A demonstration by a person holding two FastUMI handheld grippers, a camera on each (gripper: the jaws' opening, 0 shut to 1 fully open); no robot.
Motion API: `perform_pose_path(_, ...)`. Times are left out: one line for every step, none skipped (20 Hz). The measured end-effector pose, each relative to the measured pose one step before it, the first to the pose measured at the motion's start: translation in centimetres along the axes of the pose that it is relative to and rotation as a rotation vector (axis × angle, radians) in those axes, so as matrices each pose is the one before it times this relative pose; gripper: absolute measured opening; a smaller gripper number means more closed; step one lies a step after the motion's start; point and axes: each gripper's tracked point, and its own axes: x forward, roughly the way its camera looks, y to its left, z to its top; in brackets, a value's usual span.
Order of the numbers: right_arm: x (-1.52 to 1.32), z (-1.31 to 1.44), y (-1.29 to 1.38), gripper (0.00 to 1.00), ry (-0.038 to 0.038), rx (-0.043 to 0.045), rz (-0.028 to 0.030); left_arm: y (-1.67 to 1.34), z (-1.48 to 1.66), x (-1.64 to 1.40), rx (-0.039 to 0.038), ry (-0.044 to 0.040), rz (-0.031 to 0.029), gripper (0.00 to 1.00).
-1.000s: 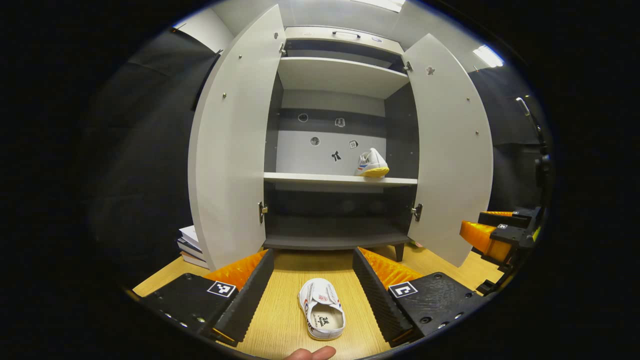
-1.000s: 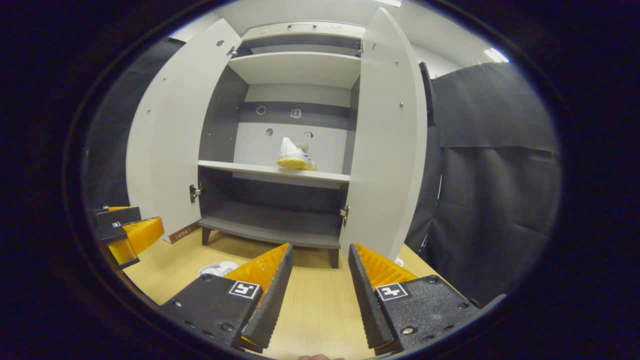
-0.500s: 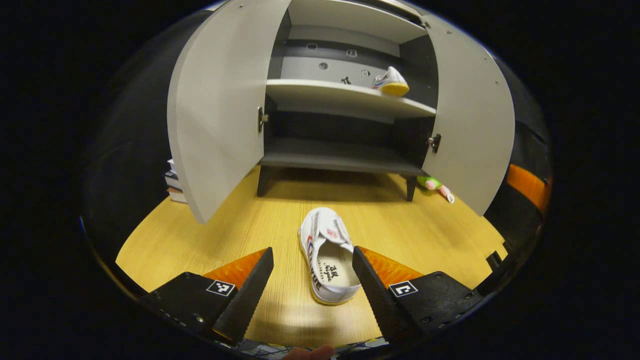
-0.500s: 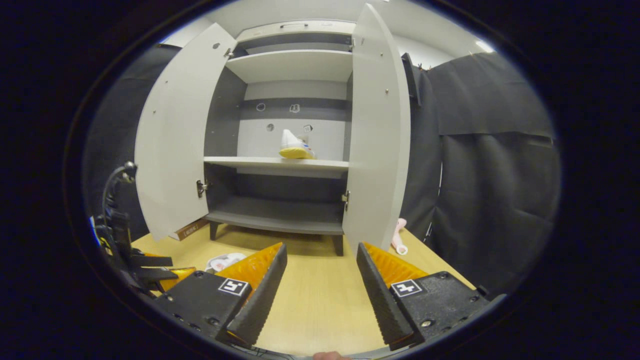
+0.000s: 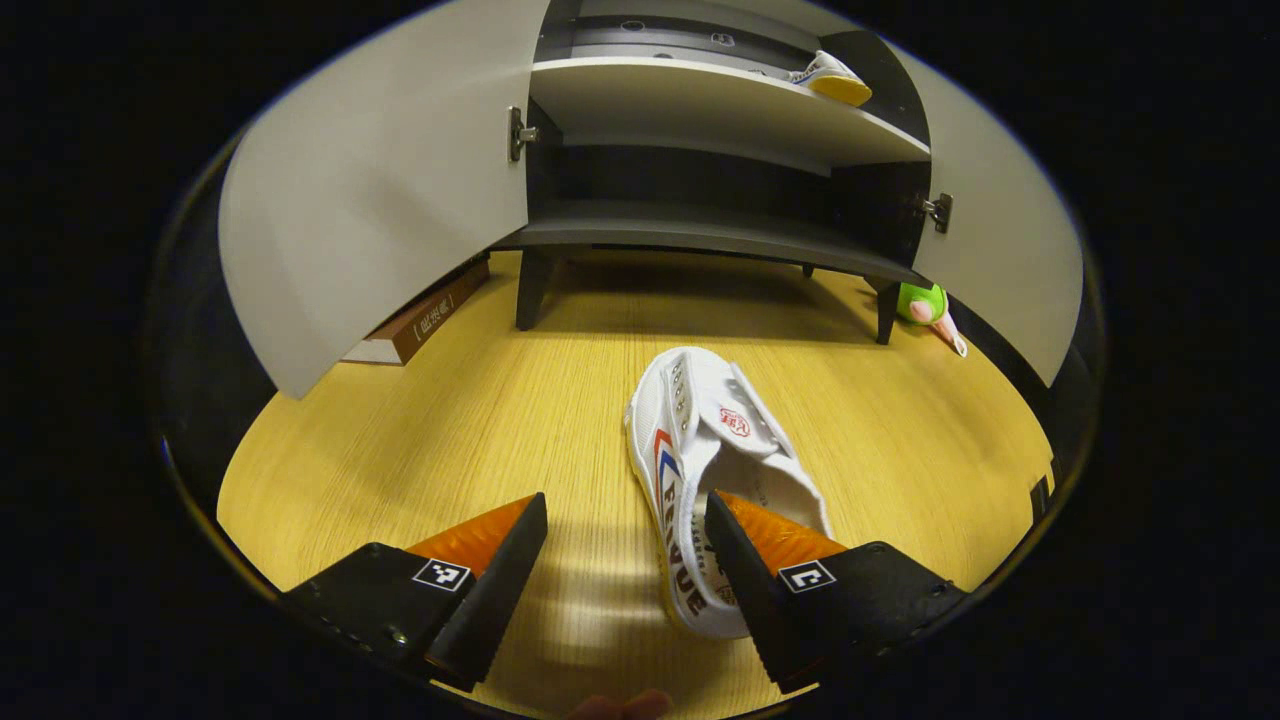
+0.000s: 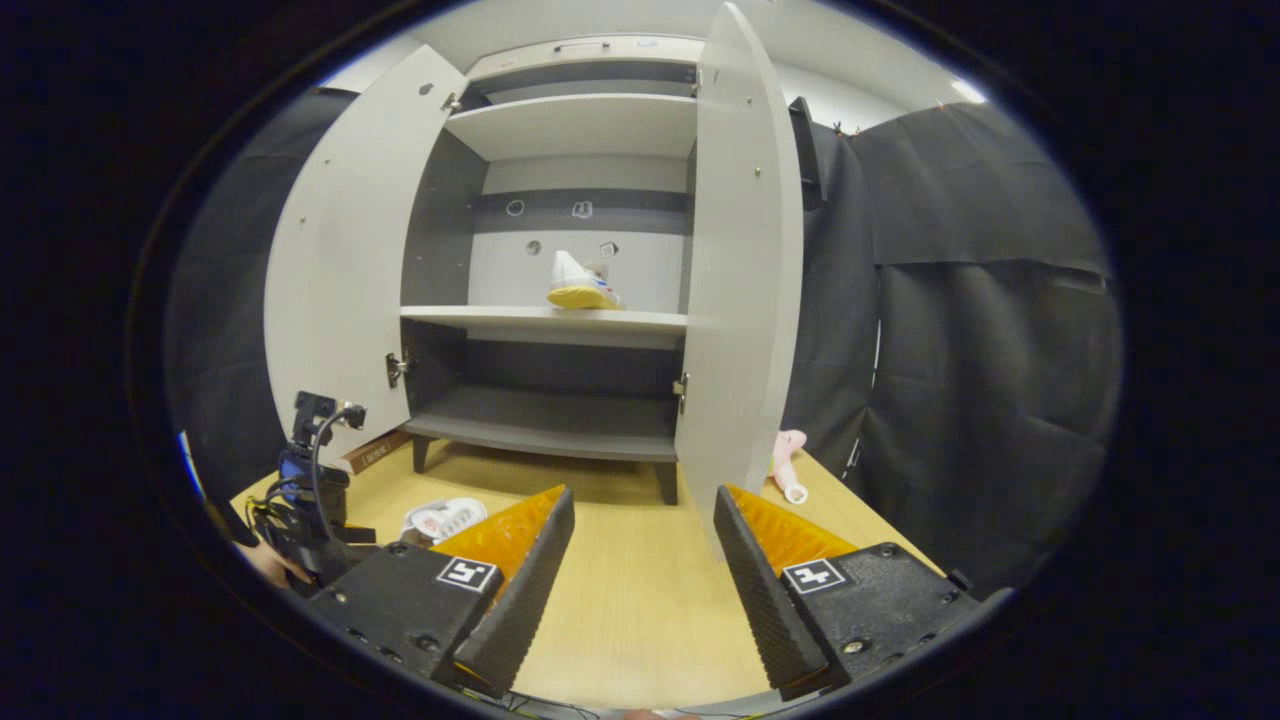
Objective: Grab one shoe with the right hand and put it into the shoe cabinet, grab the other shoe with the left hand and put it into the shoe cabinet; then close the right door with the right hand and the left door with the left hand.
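One shoe (image 6: 580, 285) sits on the cabinet (image 6: 560, 320) shelf; your left gripper (image 5: 625, 545), released, straddles the other shoe (image 5: 715, 470). Your right gripper (image 6: 640, 545) is empty; both doors remain open.

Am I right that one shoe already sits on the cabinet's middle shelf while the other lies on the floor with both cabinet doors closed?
Not quite: both doors stand open. The right gripper view shows the left door and right door swung wide, with one shoe on the middle shelf. The other shoe does lie on the floor, as the left gripper view shows.
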Motion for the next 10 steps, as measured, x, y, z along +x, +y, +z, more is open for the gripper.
perform_pose_path(0.145,-0.207,-0.168,0.9,0.00897,0.00053,-0.00228,-0.247,0.15,0.662,-0.00007,0.00303,-0.01592,0.95)
perform_pose_path(0.178,-0.136,-0.231,0.89,0.00714,0.00048,-0.00368,-0.285,0.338,0.507,0.00445,-0.0071,-0.01561,0.96)
perform_pose_path(0.174,-0.143,-0.209,0.89,0.00617,-0.00024,-0.00707,0.259,0.743,0.628,0.01236,-0.01767,0.01194,0.98)
perform_pose_path(0.093,-0.094,-0.148,0.9,0.0057,0.00147,-0.004,0.615,0.313,0.81,0.01713,-0.00377,0.01896,0.98)
perform_pose_path(0.124,-0.242,-0.13,0.89,0.00822,0.0003,-0.00125,-0.057,0.488,0.705,-0.00209,-0.00875,0.00022,0.97)
perform_pose_path(0.127,-0.156,-0.059,0.9,0.00779,-0.00082,-0.00097,0.085,0.29,0.545,-0.01024,0.00046,-0.00082,0.98)
perform_pose_path(0.092,-0.19,-0.046,0.9,0.00644,-0.00145,-0.00188,-0.136,0.286,0.514,-0.01133,-0.00524,-0.0101,0.97)
perform_pose_path(0.129,-0.109,-0.051,0.89,0.00487,-0.00142,-0.00147,0.023,0.159,0.434,-0.00962,-0.00733,-0.00347,0.96)
perform_pose_path(0.061,-0.101,-0.081,0.89,0.00426,-0.00203,-0.00163,-0.241,0.123,0.052,-0.0138,-0.00514,-0.00839,0.92)
perform_pose_path(0.014,0.021,-0.034,0.89,0.00149,-0.00305,-0.00116,-0.244,0.026,0.091,-0.01402,-0.00491,-0.00716,0.89)
